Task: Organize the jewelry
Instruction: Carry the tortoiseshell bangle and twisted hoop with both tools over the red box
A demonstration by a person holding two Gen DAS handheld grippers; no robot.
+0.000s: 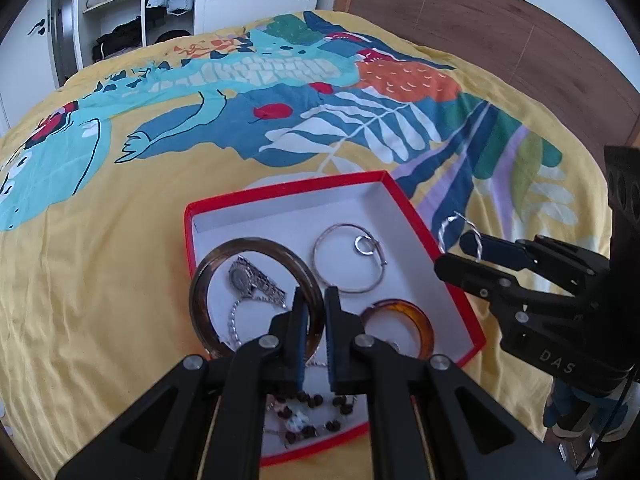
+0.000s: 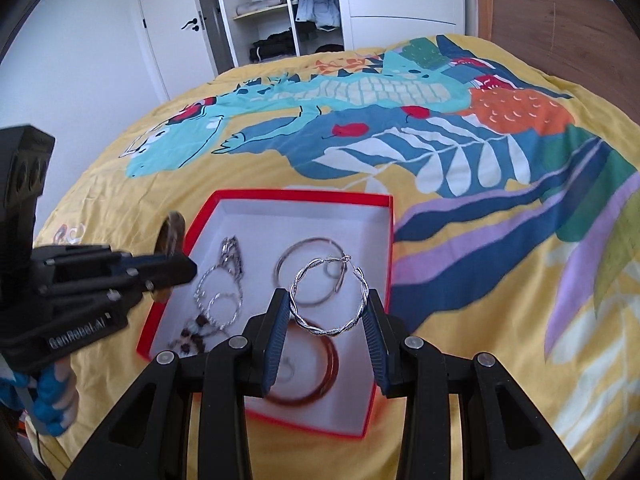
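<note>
A red box [image 1: 416, 216] with a white inside lies on the bed; it also shows in the right wrist view [image 2: 384, 248]. My left gripper [image 1: 315, 304] is shut on the rim of a large brown bangle [image 1: 240, 246], held up edge-on in the right wrist view [image 2: 170, 232]. My right gripper [image 2: 326, 300] is shut on a twisted silver hoop earring [image 2: 332, 330], above the box's right side; the hoop also shows in the left wrist view [image 1: 450, 226]. In the box lie a silver watch [image 1: 252, 278], a thin silver hoop [image 1: 348, 258], a small amber bangle [image 1: 416, 320] and a dark bead bracelet [image 1: 308, 412].
The box sits on a yellow duvet [image 1: 100, 260] with a dinosaur print. A wooden headboard [image 1: 500, 20] is at the far right. An open wardrobe [image 2: 280, 12] and a white door [image 2: 168, 32] stand beyond the bed.
</note>
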